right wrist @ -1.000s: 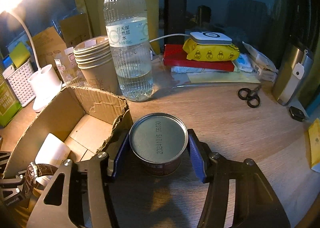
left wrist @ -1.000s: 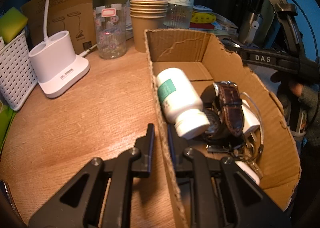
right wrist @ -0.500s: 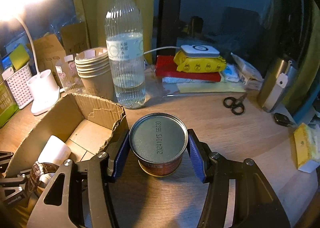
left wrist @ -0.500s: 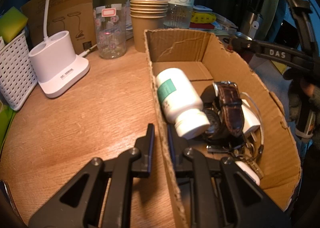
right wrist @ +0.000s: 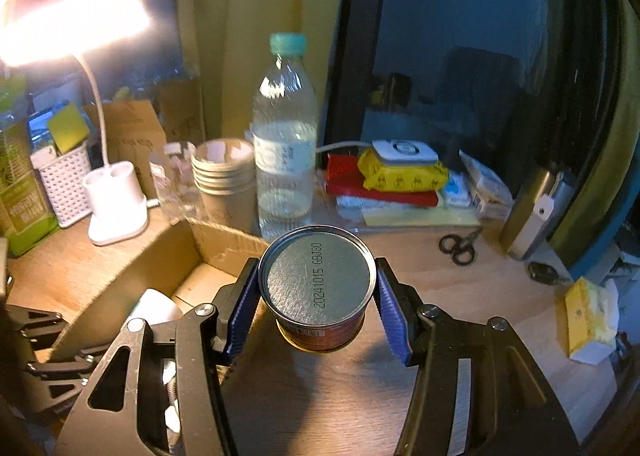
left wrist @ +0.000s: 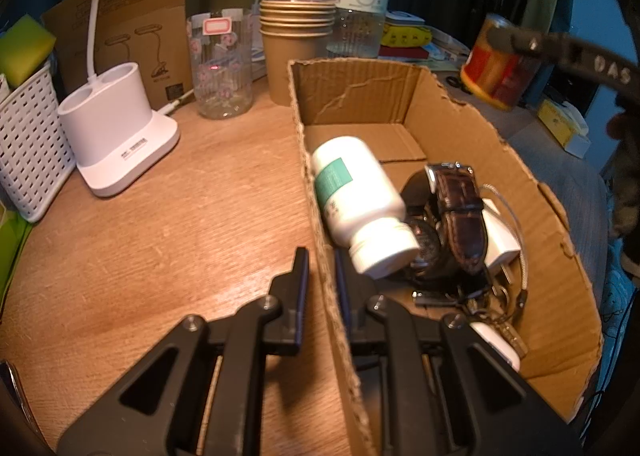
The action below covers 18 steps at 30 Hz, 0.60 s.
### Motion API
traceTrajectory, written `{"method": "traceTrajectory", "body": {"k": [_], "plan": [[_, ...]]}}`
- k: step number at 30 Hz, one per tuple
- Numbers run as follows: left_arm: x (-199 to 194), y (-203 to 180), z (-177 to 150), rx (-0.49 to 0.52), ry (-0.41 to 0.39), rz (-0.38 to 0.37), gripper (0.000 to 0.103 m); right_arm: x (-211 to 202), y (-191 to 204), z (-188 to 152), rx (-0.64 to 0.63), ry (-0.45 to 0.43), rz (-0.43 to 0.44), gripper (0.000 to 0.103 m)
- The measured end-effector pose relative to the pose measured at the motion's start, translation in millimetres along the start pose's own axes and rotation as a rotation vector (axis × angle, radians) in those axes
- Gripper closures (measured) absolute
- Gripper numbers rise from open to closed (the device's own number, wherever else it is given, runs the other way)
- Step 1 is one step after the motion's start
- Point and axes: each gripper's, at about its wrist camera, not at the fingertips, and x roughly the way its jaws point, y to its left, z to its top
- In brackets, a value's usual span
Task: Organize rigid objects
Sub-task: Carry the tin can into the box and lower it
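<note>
My right gripper [right wrist: 317,306] is shut on a red-labelled tin can [right wrist: 318,288] and holds it in the air above the desk, just right of the cardboard box [right wrist: 172,256]. In the left wrist view the same can [left wrist: 498,64] hangs beyond the box's far right corner. My left gripper [left wrist: 321,276] is shut on the near left wall of the cardboard box [left wrist: 320,224], one finger outside, one inside. Inside the box lie a white pill bottle [left wrist: 356,204], a brown-strapped watch [left wrist: 456,216], a white charger [left wrist: 500,236] and a bunch of keys [left wrist: 492,308].
Behind the box stand stacked paper cups [left wrist: 296,48], a water bottle [right wrist: 285,160], a clear glass [left wrist: 220,64], a white lamp base [left wrist: 116,132] and a white basket [left wrist: 24,152]. On the desk at right lie scissors [right wrist: 458,246], a steel flask [right wrist: 536,212], stacked books [right wrist: 384,192] and a yellow packet [right wrist: 588,320].
The right gripper has lifted the can off the desk and raised it; in the left wrist view it has come into sight high at the right. The left gripper and box stayed still.
</note>
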Motion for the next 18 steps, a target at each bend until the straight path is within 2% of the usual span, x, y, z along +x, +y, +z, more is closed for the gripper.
{"method": "traceTrajectory", "body": {"k": [8, 18], "plan": [[-0.1, -0.5, -0.2, 0.000, 0.000, 0.000, 0.089, -13.9, 26.2, 13.8, -0.050, -0.043, 0.046, 0.045], [0.0, -0.3, -0.3, 0.000, 0.000, 0.001, 0.089, 12.8, 53.8, 7.8, -0.086, 0.006, 0.138, 0.045]]}}
